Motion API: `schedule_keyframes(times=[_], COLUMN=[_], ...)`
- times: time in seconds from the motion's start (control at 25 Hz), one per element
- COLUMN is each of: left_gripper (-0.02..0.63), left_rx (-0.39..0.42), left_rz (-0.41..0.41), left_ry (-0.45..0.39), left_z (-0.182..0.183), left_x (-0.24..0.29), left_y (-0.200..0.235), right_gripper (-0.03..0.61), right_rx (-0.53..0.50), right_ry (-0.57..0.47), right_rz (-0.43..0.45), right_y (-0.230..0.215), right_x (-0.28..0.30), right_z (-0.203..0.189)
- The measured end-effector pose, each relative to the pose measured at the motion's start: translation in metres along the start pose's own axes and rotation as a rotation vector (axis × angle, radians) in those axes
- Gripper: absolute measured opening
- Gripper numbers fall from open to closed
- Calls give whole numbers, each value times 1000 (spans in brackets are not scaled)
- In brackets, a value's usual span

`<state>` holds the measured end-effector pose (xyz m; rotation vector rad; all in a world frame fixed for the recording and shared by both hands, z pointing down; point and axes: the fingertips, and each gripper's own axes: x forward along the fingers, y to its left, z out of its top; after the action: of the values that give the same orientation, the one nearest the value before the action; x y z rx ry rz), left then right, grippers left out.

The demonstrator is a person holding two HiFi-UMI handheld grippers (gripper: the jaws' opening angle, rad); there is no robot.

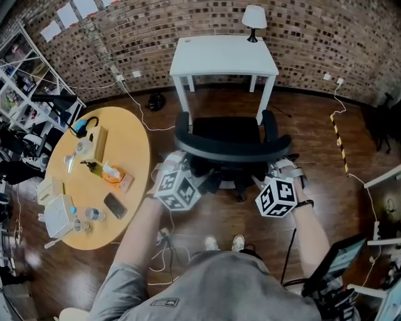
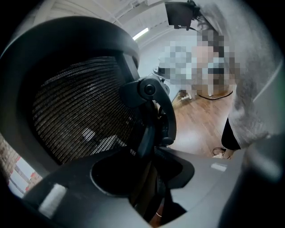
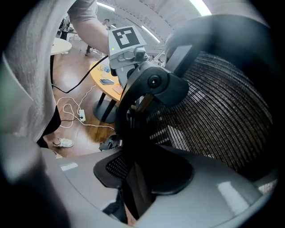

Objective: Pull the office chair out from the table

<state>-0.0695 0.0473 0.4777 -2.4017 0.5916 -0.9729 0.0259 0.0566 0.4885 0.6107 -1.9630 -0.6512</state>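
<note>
A black office chair (image 1: 232, 145) with a mesh back stands just in front of the white table (image 1: 224, 56), its back turned toward me. My left gripper (image 1: 183, 166) is at the left edge of the chair back and my right gripper (image 1: 280, 169) at the right edge. In the left gripper view the grey jaws (image 2: 149, 178) close round a dark upright of the chair frame beside the mesh (image 2: 80, 111). The right gripper view shows the same: the jaws (image 3: 138, 178) clamp a black frame post next to the mesh (image 3: 218, 120).
A round yellow table (image 1: 135, 147) with small items stands at the left. A lamp (image 1: 254, 19) sits on the white table against the brick wall. Cables (image 1: 164, 241) lie on the wooden floor near my feet (image 1: 222, 242). Shelves fill the far left.
</note>
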Motion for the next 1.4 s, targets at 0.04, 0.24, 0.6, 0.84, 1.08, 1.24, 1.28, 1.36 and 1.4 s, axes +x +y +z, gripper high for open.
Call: schedule_keyframes(times=[0.04, 0.24, 0.6, 0.84, 1.08, 1.24, 1.28, 1.36, 1.4], left_gripper=[156, 156, 156, 156, 156, 156, 156, 156, 158], left_rx=[0, -4, -9, -7, -12, -36, -46, -65, -73], left_rz=[3, 7, 19, 27, 34, 29, 26, 28, 33], left_ry=[0, 2, 0, -3, -11, -25, -32, -50, -60], left_z=[1, 8, 13, 14, 14, 13, 13, 13, 13], left_x=[-1, -4, -8, -9, -6, -7, -8, -10, -10], left_y=[-1, -10, -17, -17, -17, -17, -17, -18, -18], right_gripper=[152, 153, 155, 156, 161, 164, 167, 175, 181], right_rx=[0, -7, -18, -16, -8, 4, 10, 23, 29], right_ry=[-4, -12, -27, -33, -47, -47, -48, -54, -59], right_rz=[-3, 1, -10, -19, -33, -22, -18, -17, -20], right_y=[1, 6, 11, 11, 10, 12, 14, 15, 15], right_x=[-2, -10, -17, -19, -18, -16, -16, -16, -16], right_z=[0, -3, -1, -1, -3, -2, -1, 1, 1])
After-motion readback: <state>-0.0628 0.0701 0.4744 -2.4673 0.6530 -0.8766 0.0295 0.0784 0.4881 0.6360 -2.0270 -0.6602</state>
